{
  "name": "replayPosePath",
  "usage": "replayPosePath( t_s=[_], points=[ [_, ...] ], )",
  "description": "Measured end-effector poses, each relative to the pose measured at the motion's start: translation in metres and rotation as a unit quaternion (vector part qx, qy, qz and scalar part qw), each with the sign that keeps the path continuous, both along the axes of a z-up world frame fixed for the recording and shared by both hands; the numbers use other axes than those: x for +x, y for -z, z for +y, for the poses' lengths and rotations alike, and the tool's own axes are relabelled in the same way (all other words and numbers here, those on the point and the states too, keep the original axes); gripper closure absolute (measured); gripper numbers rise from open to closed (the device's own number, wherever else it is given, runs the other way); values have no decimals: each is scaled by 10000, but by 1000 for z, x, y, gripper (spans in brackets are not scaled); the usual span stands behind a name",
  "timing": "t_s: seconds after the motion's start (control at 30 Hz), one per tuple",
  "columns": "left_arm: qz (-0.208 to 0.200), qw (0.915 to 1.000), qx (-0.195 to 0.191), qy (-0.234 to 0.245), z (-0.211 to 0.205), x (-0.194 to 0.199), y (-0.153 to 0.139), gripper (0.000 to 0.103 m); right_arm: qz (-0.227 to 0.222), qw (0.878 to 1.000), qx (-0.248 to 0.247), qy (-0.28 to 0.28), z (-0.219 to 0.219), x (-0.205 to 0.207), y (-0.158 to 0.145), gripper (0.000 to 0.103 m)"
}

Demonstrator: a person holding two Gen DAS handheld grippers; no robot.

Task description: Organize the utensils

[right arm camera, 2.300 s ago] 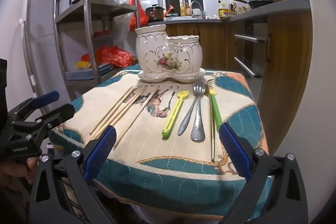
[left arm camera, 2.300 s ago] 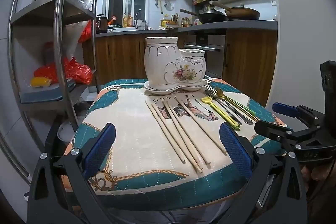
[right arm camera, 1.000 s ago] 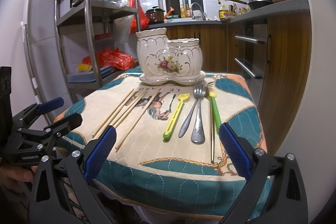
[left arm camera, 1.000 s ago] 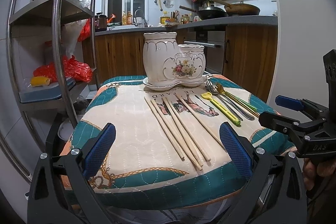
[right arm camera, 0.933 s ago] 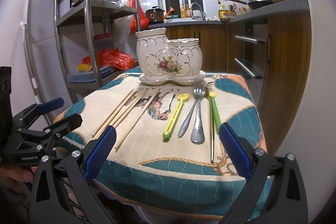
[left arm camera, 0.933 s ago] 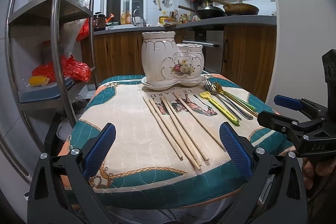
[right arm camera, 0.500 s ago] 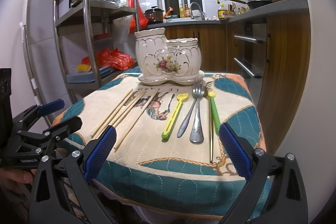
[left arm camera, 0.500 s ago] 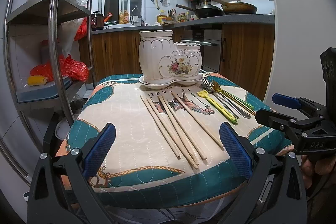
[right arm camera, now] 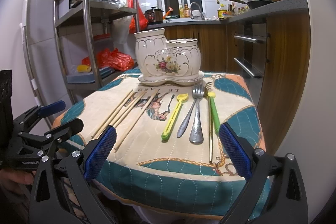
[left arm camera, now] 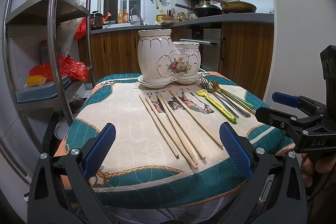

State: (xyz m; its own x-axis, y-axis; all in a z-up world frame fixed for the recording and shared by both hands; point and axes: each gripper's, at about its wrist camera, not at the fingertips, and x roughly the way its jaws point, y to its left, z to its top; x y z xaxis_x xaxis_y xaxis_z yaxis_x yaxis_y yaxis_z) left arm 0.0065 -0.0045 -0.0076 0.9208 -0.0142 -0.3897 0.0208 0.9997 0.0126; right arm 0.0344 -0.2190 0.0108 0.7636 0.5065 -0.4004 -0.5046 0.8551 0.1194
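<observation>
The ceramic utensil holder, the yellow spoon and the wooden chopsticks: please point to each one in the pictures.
ceramic utensil holder (right arm camera: 167, 65), right wrist view, on the flower painting on its front.
yellow spoon (right arm camera: 173, 115), right wrist view, on the middle of its handle.
wooden chopsticks (left arm camera: 174, 129), left wrist view, on the middle of the bundle.

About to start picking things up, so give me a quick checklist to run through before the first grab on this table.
1. Left tool open and empty: ok.
2. Right tool open and empty: ok.
3. White ceramic two-cup holder upright on its saucer: ok.
4. Holder cups free inside: cannot tell, the openings are not visible.
5. Wooden chopsticks lying flat, apart from the cutlery: ok.
6. Yellow plastic spoon clear of the steel fork: ok.
</observation>
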Motion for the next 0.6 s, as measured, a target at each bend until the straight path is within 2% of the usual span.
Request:
replayPosePath(
  t_s=[0.6],
  points=[
    [-19,10000,8,8,-2,-1,-1,5,29,10000,34,13,-3,1,-1,6]
  ],
)
